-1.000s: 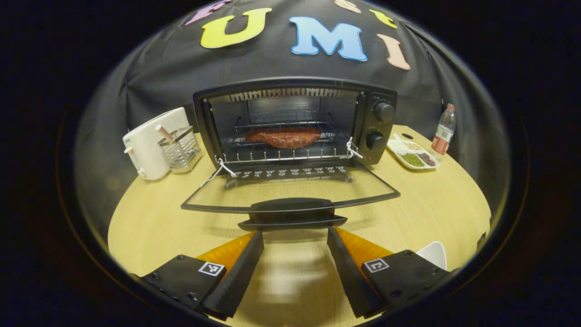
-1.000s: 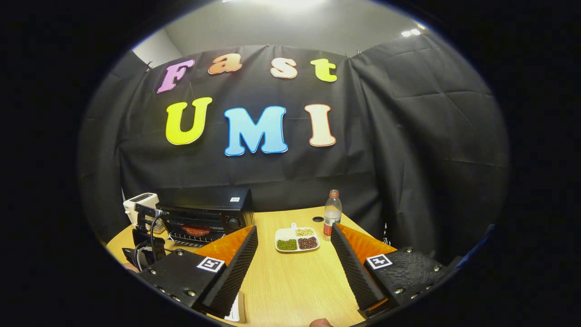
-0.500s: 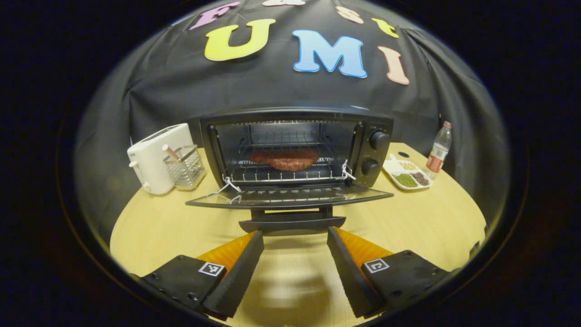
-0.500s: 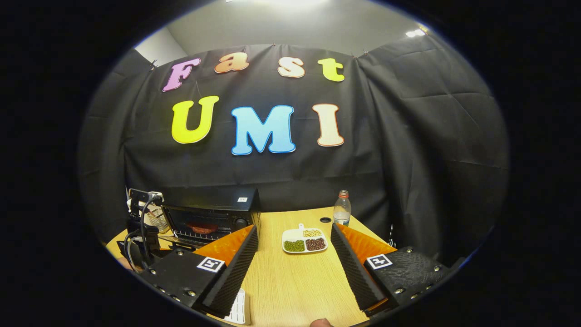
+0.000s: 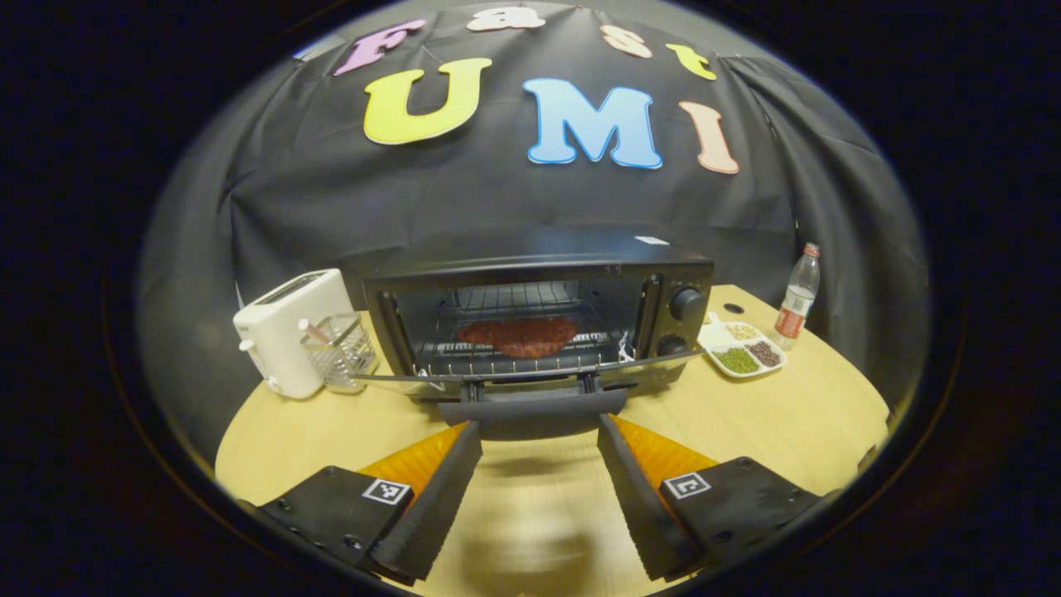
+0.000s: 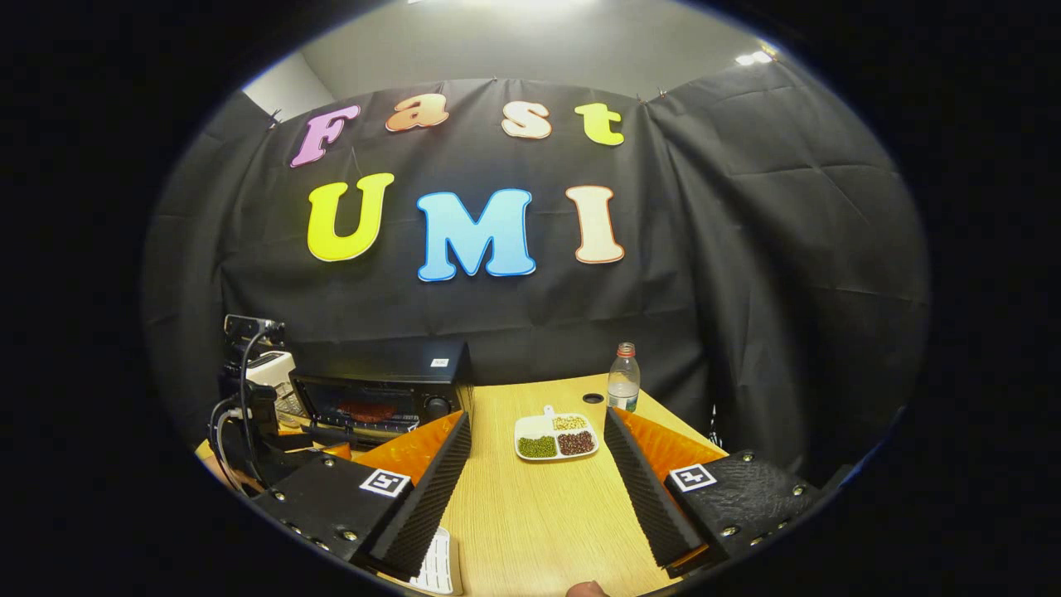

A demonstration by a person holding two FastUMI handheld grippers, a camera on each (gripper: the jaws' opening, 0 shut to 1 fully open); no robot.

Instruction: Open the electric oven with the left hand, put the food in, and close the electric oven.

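Note:
The black electric oven [image 5: 539, 274] stands at the back of the table, with a brown slab of food [image 5: 518, 336] on its wire rack. Its glass door [image 5: 530, 375] hangs partly raised, roughly level, seen edge-on. The door handle [image 5: 530, 406] lies just at the fingertips of my left gripper [image 5: 539, 431], which is open and wider than nothing but air; neither finger presses the handle's sides. My right gripper [image 6: 537, 417] is open over the table, off to the right of the oven [image 6: 381, 394]. The left gripper [image 6: 249, 406] with its cables also appears in the right gripper view.
A white toaster [image 5: 282, 332] and a wire basket [image 5: 344, 352] stand left of the oven. A divided dish of beans [image 5: 738, 348] and a bottle [image 5: 796, 290] sit to its right on the wooden table [image 5: 787, 406]. A white object [image 6: 439, 564] lies by my right gripper.
The oven door has swung up from lying fully down to about level, and my left gripper has risen with the handle. The right gripper has hardly moved.

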